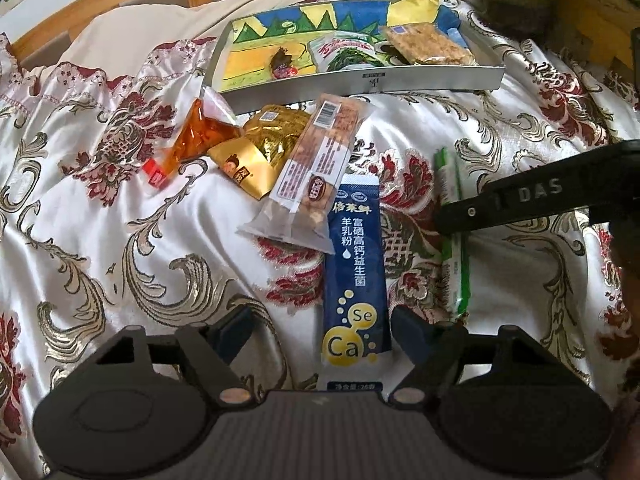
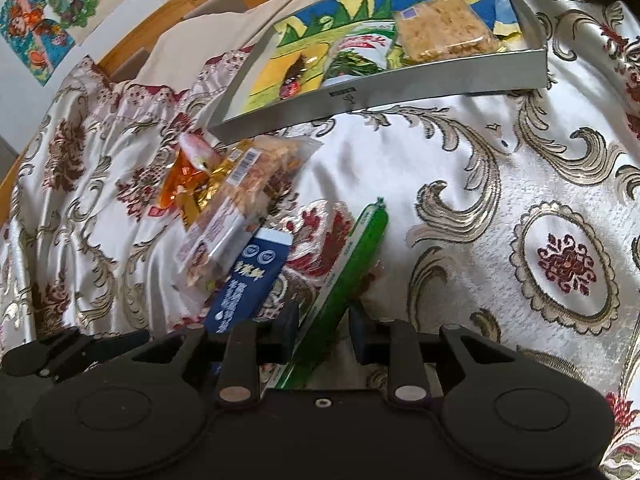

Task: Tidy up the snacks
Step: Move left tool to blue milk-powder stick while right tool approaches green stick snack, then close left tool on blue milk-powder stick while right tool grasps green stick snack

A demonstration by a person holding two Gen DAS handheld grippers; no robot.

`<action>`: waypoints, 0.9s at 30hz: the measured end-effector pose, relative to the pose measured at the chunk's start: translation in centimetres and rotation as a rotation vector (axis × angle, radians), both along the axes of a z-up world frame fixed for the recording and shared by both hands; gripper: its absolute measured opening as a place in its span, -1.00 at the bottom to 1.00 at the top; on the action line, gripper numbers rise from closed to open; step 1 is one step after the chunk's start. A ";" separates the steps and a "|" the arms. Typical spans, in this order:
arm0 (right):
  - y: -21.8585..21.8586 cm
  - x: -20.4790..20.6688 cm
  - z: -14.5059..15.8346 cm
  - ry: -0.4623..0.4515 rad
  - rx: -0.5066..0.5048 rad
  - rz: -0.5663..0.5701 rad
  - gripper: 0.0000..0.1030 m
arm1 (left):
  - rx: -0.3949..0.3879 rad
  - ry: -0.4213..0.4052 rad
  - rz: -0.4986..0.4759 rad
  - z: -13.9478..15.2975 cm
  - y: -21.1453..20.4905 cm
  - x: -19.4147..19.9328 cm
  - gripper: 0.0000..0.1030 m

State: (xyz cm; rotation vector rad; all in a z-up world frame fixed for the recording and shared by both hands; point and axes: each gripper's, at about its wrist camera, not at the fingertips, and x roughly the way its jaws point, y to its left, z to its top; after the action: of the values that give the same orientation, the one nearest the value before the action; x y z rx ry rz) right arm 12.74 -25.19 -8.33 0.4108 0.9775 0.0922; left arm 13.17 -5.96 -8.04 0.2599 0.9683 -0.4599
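A grey box (image 1: 360, 84) with a colourful drawing inside sits at the back; it holds a crispy bar packet (image 1: 430, 46) and a green-white packet (image 1: 344, 52). In front lie an orange packet (image 1: 196, 140), a gold packet (image 1: 264, 148), a clear biscuit bar (image 1: 316, 168), a blue powder stick (image 1: 356, 272) and a green sausage stick (image 1: 454, 232). My left gripper (image 1: 322, 330) is open around the blue stick's near end. My right gripper (image 2: 324, 330) has its fingers on both sides of the green stick (image 2: 348, 280), narrowly apart; I cannot tell if it is clamped.
Everything lies on a white satin bedspread (image 1: 100, 240) with red and gold floral print. A wooden bed frame (image 2: 180, 12) and a wall with cartoon posters (image 2: 52, 8) are behind. The box also shows in the right wrist view (image 2: 380, 100).
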 end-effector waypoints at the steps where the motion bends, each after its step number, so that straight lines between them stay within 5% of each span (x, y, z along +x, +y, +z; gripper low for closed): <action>1: -0.1 0.1 0.0 -0.008 -0.014 -0.005 -0.46 | -0.005 0.001 0.003 0.1 0.1 0.0 0.53; 8: -0.2 0.3 0.1 -0.035 -0.073 -0.016 -0.46 | -0.025 -0.008 0.028 0.8 0.4 -0.1 0.42; 17: 0.4 0.5 -0.1 -0.032 -0.071 0.001 -0.41 | -0.017 -0.110 -0.089 0.5 -1.2 -0.9 0.40; 27: 0.2 0.5 -0.5 -0.023 -0.018 -0.003 -0.11 | -0.092 0.031 -0.023 -1.5 -0.1 1.9 0.17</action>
State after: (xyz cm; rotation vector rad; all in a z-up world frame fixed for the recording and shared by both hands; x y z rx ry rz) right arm 13.19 -24.96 -8.80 0.3941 0.9544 0.0852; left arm 15.05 -6.11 -9.52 0.1822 0.9723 -0.5294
